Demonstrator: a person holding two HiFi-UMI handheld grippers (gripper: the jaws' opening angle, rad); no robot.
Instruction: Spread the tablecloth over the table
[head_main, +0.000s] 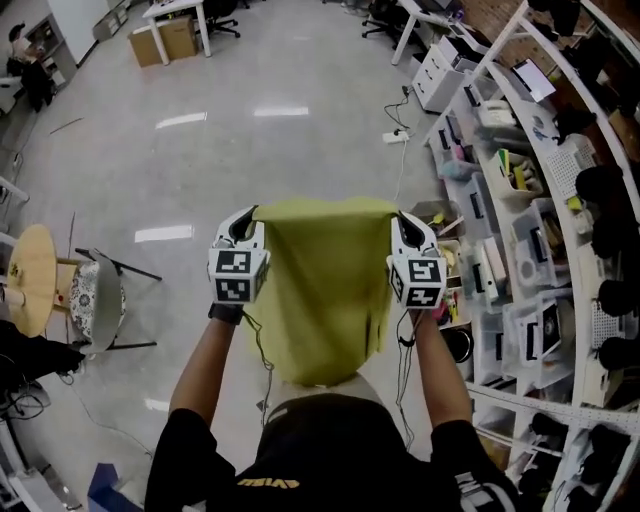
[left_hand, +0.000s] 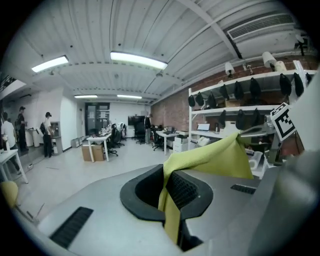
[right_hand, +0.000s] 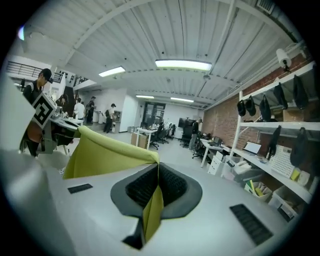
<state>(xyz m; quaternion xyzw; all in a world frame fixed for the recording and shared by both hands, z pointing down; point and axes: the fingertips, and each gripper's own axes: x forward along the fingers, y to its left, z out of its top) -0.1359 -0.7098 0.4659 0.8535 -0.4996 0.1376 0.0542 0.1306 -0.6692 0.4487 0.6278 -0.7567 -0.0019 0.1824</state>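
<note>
A yellow-green tablecloth (head_main: 325, 290) hangs in front of the person, stretched between the two grippers. My left gripper (head_main: 247, 222) is shut on its upper left corner, and my right gripper (head_main: 402, 226) is shut on its upper right corner. In the left gripper view the tablecloth (left_hand: 210, 160) runs off to the right from the shut left gripper (left_hand: 167, 192). The right gripper view has the tablecloth (right_hand: 107, 152) leading left from the shut right gripper (right_hand: 156, 187). The rest of the cloth drops down toward the person's body. No table for the cloth is in view.
Shelving with bins and boxes (head_main: 520, 260) lines the right side. A folding chair (head_main: 95, 300) and a round wooden table (head_main: 30, 275) stand at the left. Desks and cardboard boxes (head_main: 165, 40) lie far ahead, with a power strip (head_main: 397, 135) on the floor.
</note>
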